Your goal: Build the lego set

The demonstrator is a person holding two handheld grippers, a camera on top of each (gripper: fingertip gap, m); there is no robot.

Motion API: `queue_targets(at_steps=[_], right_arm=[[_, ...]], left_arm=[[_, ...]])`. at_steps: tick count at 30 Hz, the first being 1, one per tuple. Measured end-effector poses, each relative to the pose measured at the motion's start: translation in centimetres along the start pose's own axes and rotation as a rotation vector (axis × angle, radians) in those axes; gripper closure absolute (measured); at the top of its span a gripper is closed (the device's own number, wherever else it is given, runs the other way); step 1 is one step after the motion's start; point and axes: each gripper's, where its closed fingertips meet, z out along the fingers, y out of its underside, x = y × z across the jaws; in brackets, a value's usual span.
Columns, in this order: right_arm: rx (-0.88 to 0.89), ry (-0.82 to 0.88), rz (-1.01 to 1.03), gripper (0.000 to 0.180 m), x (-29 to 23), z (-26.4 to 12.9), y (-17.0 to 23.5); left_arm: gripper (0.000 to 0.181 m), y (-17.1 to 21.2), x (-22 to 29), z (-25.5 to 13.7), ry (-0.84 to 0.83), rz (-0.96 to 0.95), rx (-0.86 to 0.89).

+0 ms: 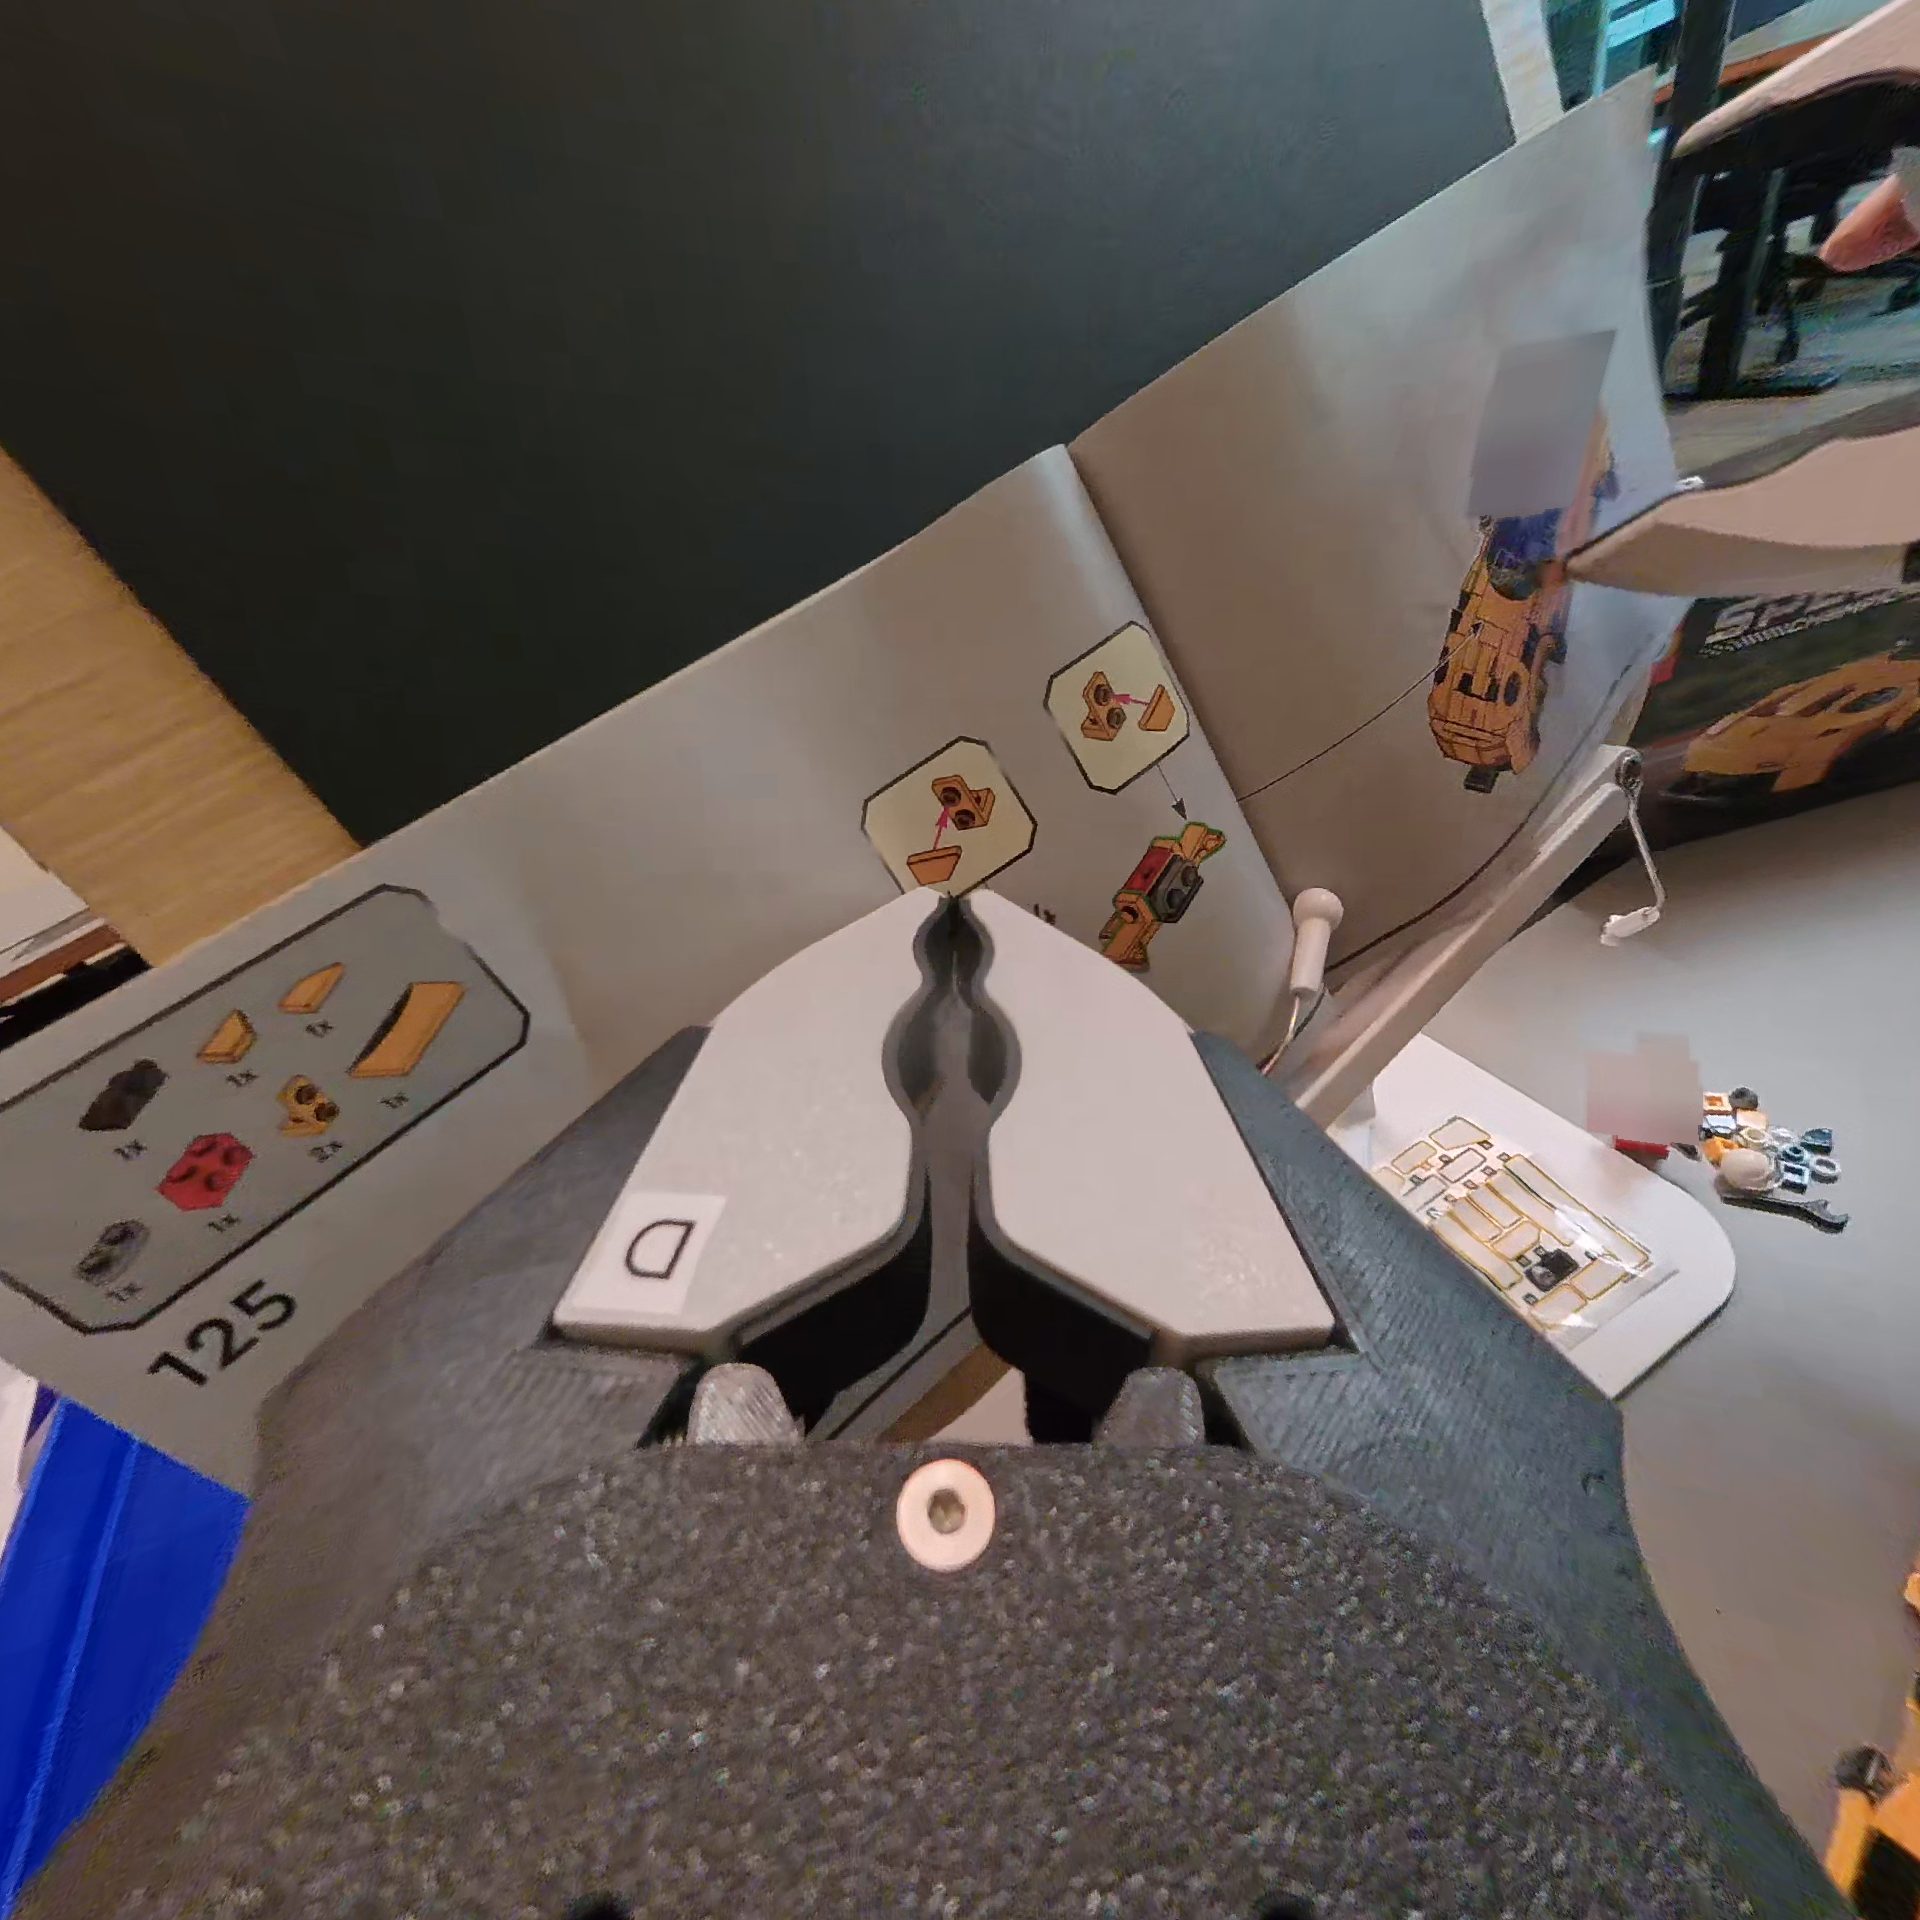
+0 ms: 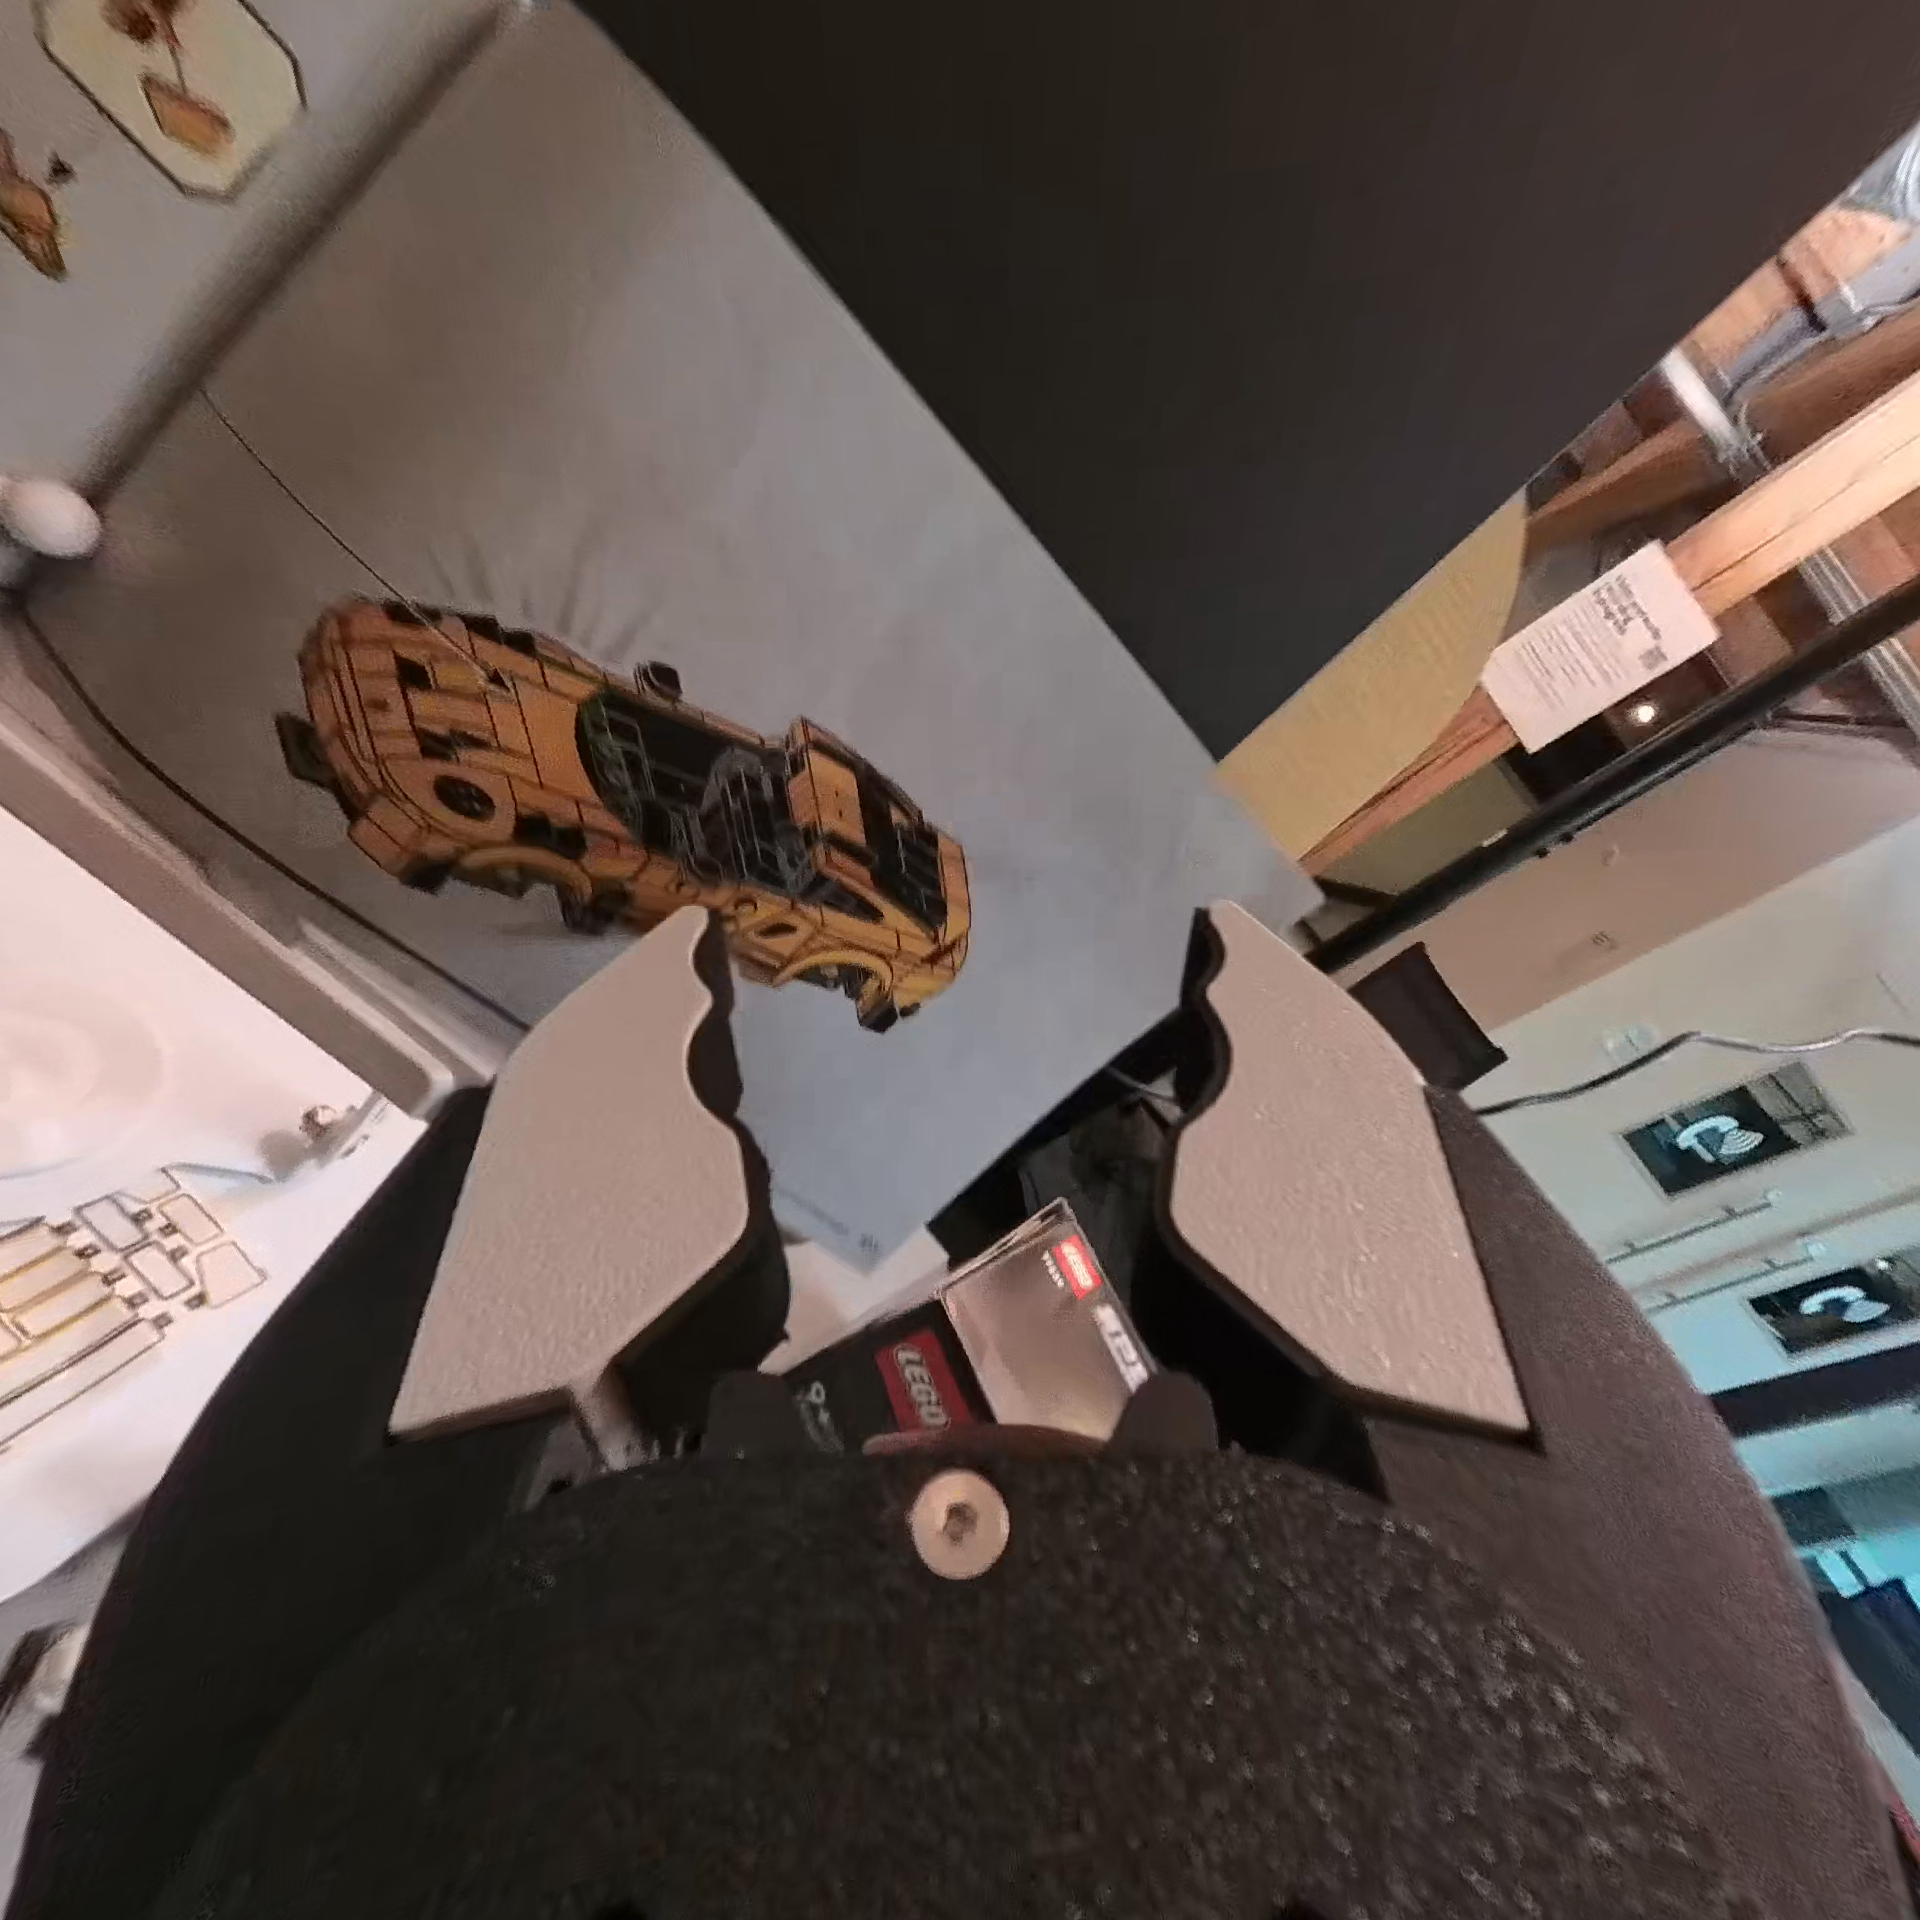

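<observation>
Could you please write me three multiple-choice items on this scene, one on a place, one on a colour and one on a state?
1. Where do the loose small pieces lie?
A. on the grey table, right of the sticker sheet
B. between the left claw's fingers
C. on the open instruction booklet

2. What colour is the car drawn on the booklet's right page?
A. red
B. yellow-orange
C. green

3. How do the two claws stand?
A. both open
B. both shut
C. left claw shut, right claw open

Answers: 1 A, they sit on the table beside the sheet; 2 B, its body is yellow-orange with black details; 3 C, the left fingertips meet with nothing visible between them, while the right ones stand wide apart.
</observation>
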Motion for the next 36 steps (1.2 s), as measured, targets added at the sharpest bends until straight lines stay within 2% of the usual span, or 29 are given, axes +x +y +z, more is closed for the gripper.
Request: queue_targets(at_steps=[5, 11, 16, 19, 22, 24, 28, 33, 36], right_arm=[[-0.021, -0.018, 0.000, 0.088, -0.1, 0.2, 0.3], [-0.019, -0.019, -0.056, 0.088, 0.3, -0.3, -0.4], [-0.017, -0.012, -0.063, 0.090, 0.5, -0.7, -0.3], [-0.020, -0.009, -0.063, 0.091, 0.6, -0.7, -0.1], [-0.014, -0.012, -0.038, 0.091, 0.9, -0.6, 0.0], [-0.010, -0.015, -0.027, 0.091, 1.1, -0.5, 0.1], [0.000, -0.013, -0.027, 0.091, 1.1, -0.5, 0.0], [0.024, -0.005, -0.040, 0.092, 1.1, -1.1, -0.5], [0.033, 0.008, -0.057, 0.092, 1.0, -1.4, -0.6]], left_arm=[[0.181, -0.1, -0.2, 0.3, 0.068, -0.040, 0.053], [0.181, -0.2, -0.7, 0.8, 0.096, -0.009, 0.102], [0.181, 0.0, -0.4, 0.3, 0.105, 0.020, 0.069], [0.181, 0.2, -0.6, -0.3, 0.039, 0.052, -0.008], [0.181, 1.4, -2.2, -1.5, -0.105, 0.082, -0.193], [0.181, 2.4, -2.7, -2.1, -0.138, 0.077, -0.278], [0.181, 2.7, -3.1, -1.9, -0.139, 0.061, -0.265], [0.181, 3.4, -4.3, -1.0, -0.167, 0.156, -0.226], [0.181, 3.4, -4.3, -1.1, -0.139, 0.125, -0.212]])
